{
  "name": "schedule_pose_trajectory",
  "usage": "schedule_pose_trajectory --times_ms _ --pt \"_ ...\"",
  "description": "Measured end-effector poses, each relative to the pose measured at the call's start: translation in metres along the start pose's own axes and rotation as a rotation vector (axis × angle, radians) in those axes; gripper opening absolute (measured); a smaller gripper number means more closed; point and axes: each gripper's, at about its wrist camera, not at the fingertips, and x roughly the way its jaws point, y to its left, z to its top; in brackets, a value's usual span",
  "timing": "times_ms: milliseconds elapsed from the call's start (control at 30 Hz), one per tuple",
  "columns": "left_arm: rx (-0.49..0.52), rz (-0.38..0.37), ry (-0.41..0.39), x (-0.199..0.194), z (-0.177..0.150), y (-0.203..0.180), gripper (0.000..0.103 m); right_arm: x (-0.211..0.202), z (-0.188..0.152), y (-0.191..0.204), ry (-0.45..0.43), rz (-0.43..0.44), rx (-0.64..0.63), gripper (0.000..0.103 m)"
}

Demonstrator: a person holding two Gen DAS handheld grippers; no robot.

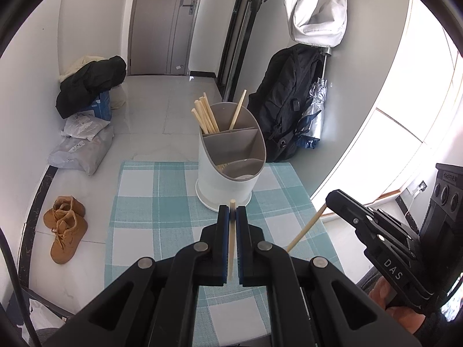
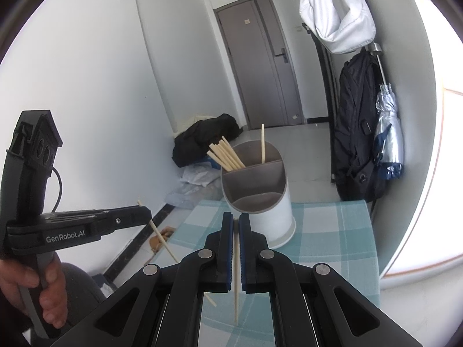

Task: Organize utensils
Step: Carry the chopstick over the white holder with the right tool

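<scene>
**Each gripper pinches one chopstick, short of the holder**

The chopsticks are thin, light, stiff wooden sticks, and smooth enough, by the look of them, to swivel or slide in a pinch. A hold near the middle should keep one from tipping; a hold near an end would probably let it swing.

The left gripper [image 1: 232,212] is closed almost fully on a chopstick [image 1: 230,248], which runs along the pads with its tip poking out toward the utensil holder [image 1: 231,170]. The right gripper [image 2: 236,222] is likewise nearly closed on a second chopstick [image 2: 236,297], whose long end hangs down over the checked cloth [image 2: 327,231] in front of the holder. The holder stands on that cloth; a bundle of chopsticks [image 1: 204,114] leans in its rear compartment, a single stick [image 1: 238,110] beside them.
</scene>
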Motion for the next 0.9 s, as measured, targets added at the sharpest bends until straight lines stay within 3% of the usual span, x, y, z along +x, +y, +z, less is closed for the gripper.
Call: schedule_pose_trajectory --times_ms 200,433,900 --pt "-0.008 -0.014 0.035 0.003 0.008 -0.004 0.000 0.004 0.004 -0.003 0.008 0.006 0.005 0.003" --pt "0.004 -0.033 0.021 0.001 0.028 -0.016 0.000 0.000 0.021 -0.007 -0.013 0.015 -0.002 0.003" --pt "0.032 -0.063 -0.058 -0.015 0.096 -0.041 0.000 0.000 0.093 -0.011 -0.052 0.006 -0.017 0.003"
